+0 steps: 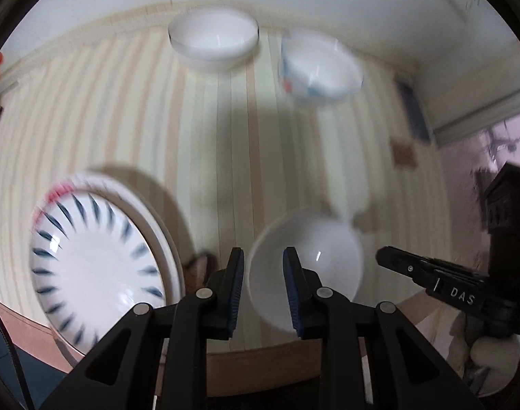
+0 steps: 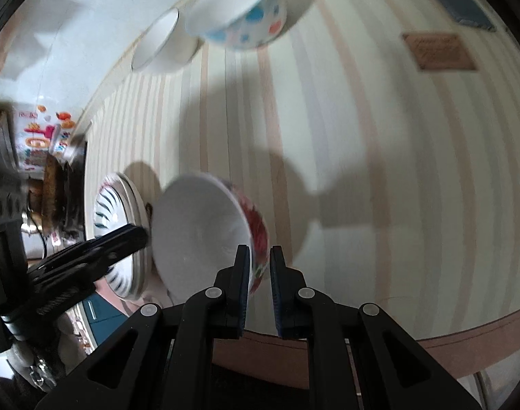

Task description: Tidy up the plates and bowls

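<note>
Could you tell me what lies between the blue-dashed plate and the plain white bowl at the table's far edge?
Only bare striped tablecloth, per the left wrist view.

My right claw (image 2: 260,266) pinches the rim of a tilted floral bowl (image 2: 205,229), white inside. Left of it lies a blue-dashed plate (image 1: 89,266) stacked on another. At the far edge of the surface sit a plain white bowl (image 1: 214,42) and a dotted bowl (image 1: 319,70).

Motion blurs the striped plate (image 1: 96,266), whose near edge the left gripper's arms hide.
</note>
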Tool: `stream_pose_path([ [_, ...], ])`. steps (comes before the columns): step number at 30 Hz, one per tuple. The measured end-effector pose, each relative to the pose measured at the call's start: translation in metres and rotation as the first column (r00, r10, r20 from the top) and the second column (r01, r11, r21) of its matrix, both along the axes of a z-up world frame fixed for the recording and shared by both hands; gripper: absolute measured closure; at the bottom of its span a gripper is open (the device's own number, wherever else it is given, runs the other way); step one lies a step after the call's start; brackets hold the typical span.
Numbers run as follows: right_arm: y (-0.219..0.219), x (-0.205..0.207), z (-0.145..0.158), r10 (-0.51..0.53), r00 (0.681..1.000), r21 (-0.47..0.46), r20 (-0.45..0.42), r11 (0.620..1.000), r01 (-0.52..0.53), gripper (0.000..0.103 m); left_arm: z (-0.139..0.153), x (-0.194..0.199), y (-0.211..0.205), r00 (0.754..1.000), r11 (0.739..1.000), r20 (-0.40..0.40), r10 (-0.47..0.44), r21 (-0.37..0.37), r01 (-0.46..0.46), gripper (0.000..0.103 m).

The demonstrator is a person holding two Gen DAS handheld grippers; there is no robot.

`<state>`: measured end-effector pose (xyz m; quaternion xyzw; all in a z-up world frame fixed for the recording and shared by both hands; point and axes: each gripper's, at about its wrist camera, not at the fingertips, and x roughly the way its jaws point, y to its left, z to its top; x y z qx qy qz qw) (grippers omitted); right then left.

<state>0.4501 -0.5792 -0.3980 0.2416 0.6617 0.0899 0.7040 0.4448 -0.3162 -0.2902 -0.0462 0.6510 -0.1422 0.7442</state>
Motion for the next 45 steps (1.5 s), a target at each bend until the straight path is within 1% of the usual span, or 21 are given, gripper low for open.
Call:
stream_pose_path([
  [2,-0.014,0.007,0.015,-0.020,1.000,0.004,0.023,1.000,0.020,0.089,0.016,0.020,0.001,0.999,0.999,0.031,0.032,-0.019,-0.032,0.076],
  [3,-0.023,0.014,0.024,-0.037,0.998,0.006,0.044,0.999,0.036,0.088,0.019,0.031,0.001,0.998,0.999,0.040,0.048,-0.024,-0.047,0.076],
  [5,-0.038,0.034,0.036,-0.060,0.995,0.010,0.078,0.998,0.059,0.075,0.019,0.059,-0.001,0.995,0.996,0.048,0.085,-0.033,-0.083,0.076],
  [6,-0.043,0.044,0.039,-0.073,0.993,0.007,0.090,0.997,0.073,0.066,0.017,0.070,-0.003,0.995,0.995,0.041,0.094,-0.039,-0.092,0.076],
  [8,-0.057,0.070,0.044,-0.103,0.987,-0.003,0.122,0.994,0.105,0.065,0.007,0.098,-0.010,0.993,0.992,0.009,0.115,-0.051,-0.114,0.076],
  [10,-0.064,0.091,0.043,-0.117,0.985,0.005,0.124,0.993,0.117,0.065,-0.007,0.125,-0.017,0.991,0.990,-0.027,0.127,-0.055,-0.129,0.076],
  [14,-0.073,0.142,0.038,-0.127,0.982,-0.021,0.142,0.991,0.131,0.065,-0.033,0.159,-0.033,0.989,0.990,-0.067,0.129,-0.052,-0.132,0.076],
  [18,-0.072,0.182,0.023,-0.122,0.983,-0.040,0.140,0.991,0.129,0.065,-0.055,0.183,-0.052,0.991,0.995,-0.084,0.101,-0.012,-0.102,0.076],
  [19,-0.074,0.185,0.019,-0.121,0.983,-0.044,0.139,0.991,0.128,0.065,-0.063,0.188,-0.057,0.992,0.996,-0.087,0.092,0.009,-0.091,0.076],
  [20,-0.074,0.192,0.014,-0.118,0.984,-0.050,0.137,0.991,0.125,0.065,-0.067,0.192,-0.059,0.993,0.997,-0.086,0.083,0.015,-0.082,0.076],
  [21,-0.071,0.198,0.008,-0.108,0.986,-0.060,0.130,0.991,0.117,0.065,-0.071,0.195,-0.063,0.994,0.997,-0.078,0.072,0.020,-0.070,0.076],
  [23,-0.068,0.205,-0.004,-0.101,0.989,-0.076,0.112,0.991,0.109,0.067,-0.076,0.196,-0.068,0.997,0.998,-0.065,0.052,0.035,-0.050,0.082],
  [24,-0.067,0.207,-0.010,-0.097,0.989,-0.084,0.108,0.991,0.106,0.079,-0.076,0.195,-0.070,0.998,0.999,-0.057,0.042,0.026,-0.040,0.085],
  [25,-0.065,0.208,-0.015,-0.092,0.990,-0.091,0.107,0.991,0.102,0.085,-0.075,0.194,-0.073,0.999,0.999,-0.043,0.032,0.030,-0.031,0.085],
  [26,-0.063,0.210,-0.017,-0.088,0.989,-0.080,0.117,0.992,0.098,0.087,-0.073,0.193,-0.075,0.999,0.999,-0.034,0.027,0.037,-0.026,0.085],
  [28,-0.058,0.212,-0.017,-0.069,0.989,-0.092,0.133,0.992,0.081,0.091,-0.071,0.191,-0.078,1.000,0.999,-0.021,0.019,0.051,-0.018,0.085],
  [30,-0.051,0.213,-0.015,-0.043,0.989,-0.132,0.143,0.989,0.062,0.091,-0.070,0.189,-0.077,1.000,0.998,-0.015,0.018,0.057,-0.018,0.085],
  [32,-0.049,0.213,-0.014,-0.030,0.989,-0.148,0.147,0.988,0.053,0.091,-0.068,0.187,-0.076,1.000,0.998,-0.013,0.018,0.059,-0.018,0.085],
  [36,-0.048,0.209,-0.012,-0.029,0.989,-0.137,0.144,0.989,0.049,0.092,-0.058,0.183,-0.076,1.000,0.998,0.008,0.012,0.061,-0.012,0.085],
  [39,-0.048,0.203,-0.003,-0.018,0.988,-0.144,0.155,0.989,0.041,0.091,-0.050,0.178,-0.078,1.000,0.998,0.019,0.011,0.058,-0.012,0.085],
  [45,-0.042,0.174,0.023,-0.015,0.984,-0.111,0.177,0.993,0.035,0.092,-0.025,0.143,-0.064,0.999,0.999,0.034,0.004,0.040,-0.005,0.085],
])
